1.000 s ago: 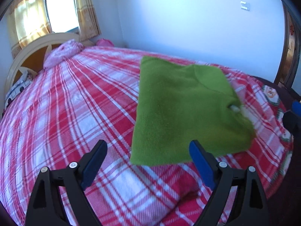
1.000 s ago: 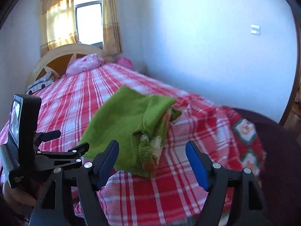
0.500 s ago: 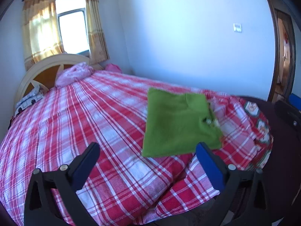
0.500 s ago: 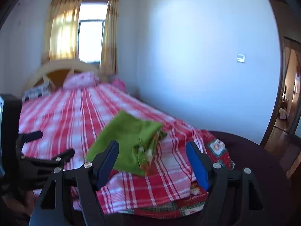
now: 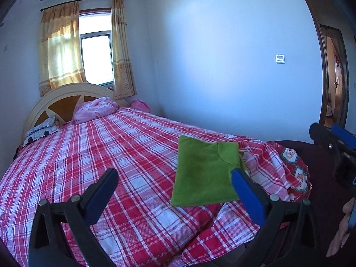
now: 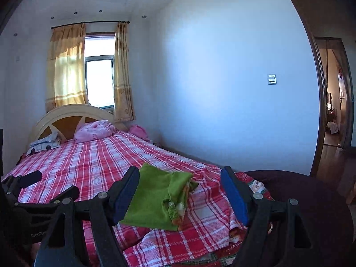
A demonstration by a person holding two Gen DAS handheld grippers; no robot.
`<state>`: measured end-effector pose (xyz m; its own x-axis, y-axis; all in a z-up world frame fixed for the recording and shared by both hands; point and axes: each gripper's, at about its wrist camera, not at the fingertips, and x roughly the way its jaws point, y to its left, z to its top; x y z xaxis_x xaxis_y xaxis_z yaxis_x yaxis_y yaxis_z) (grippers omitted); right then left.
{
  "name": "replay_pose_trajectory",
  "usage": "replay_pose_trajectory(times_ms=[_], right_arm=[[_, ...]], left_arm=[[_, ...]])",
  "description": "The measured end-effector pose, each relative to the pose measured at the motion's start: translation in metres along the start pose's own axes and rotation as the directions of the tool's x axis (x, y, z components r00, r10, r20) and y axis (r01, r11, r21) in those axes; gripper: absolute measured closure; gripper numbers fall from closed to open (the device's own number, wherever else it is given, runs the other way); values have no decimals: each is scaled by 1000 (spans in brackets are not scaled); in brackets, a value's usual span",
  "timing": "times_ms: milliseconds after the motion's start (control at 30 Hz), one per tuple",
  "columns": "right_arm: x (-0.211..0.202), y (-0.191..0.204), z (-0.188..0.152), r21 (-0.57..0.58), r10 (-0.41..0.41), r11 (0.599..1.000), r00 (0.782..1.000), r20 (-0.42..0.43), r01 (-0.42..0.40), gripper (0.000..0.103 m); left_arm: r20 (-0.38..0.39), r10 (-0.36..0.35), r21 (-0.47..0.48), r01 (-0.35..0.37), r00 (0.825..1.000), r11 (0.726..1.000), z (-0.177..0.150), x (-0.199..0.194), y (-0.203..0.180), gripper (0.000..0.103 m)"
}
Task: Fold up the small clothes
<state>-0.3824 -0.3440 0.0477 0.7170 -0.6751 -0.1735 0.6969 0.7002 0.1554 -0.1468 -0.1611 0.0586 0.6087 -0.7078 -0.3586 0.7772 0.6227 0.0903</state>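
Green fleece, folded into a neat rectangle, is the small garment [image 5: 203, 173] lying on the bed [image 5: 93, 162] near its foot-end corner, on the side closest to the blue wall [image 5: 222, 66]. From the right wrist view the same garment [image 6: 155, 200] shows its folded layers at the edge facing the foot of the bed, with a patch of orange and patterned fabric peeking out between them. It rests flat on the red, white and pink plaid bedspread [image 6: 89, 164], which bunches into loose folds at the foot edge just below the garment.

Both pairs of tongs hang in the air above the foot of the bed, apart from the cloth. The left tongs [image 5: 173, 198] stand wide, blue pads spread with nothing between them. The right tongs [image 6: 180, 193] are likewise spread wide and hold nothing; the garment appears between their pads only because it lies farther off on the bed. The left tongs [image 6: 33, 191] also show at the left edge of the right wrist view.

At the head of the bed, a cream and wood headboard [image 5: 64, 100] backs a pink pillow [image 5: 95, 109] and a white patterned pillow [image 5: 41, 131]. Yellow curtains [image 5: 60, 49] frame a bright window [image 5: 96, 60] above. An open doorway [image 6: 333, 98] stands past the wall.
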Motion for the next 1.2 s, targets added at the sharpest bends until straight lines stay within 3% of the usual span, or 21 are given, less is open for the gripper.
replay_pose_trajectory(times_ms=[467, 967, 1200], right_arm=[[3, 2, -4, -7, 3, 1000, 1000, -9, -3, 23], [6, 0, -6, -5, 5, 1000, 1000, -17, -5, 23], [11, -7, -8, 23, -22, 999, 999, -42, 23, 23]], left_arm=[[12, 57, 6, -57, 998, 998, 3, -5, -1, 0], [32, 32, 17, -32, 999, 999, 4, -10, -4, 0], [5, 18, 9, -18, 1000, 1000, 3, -4, -2, 0]])
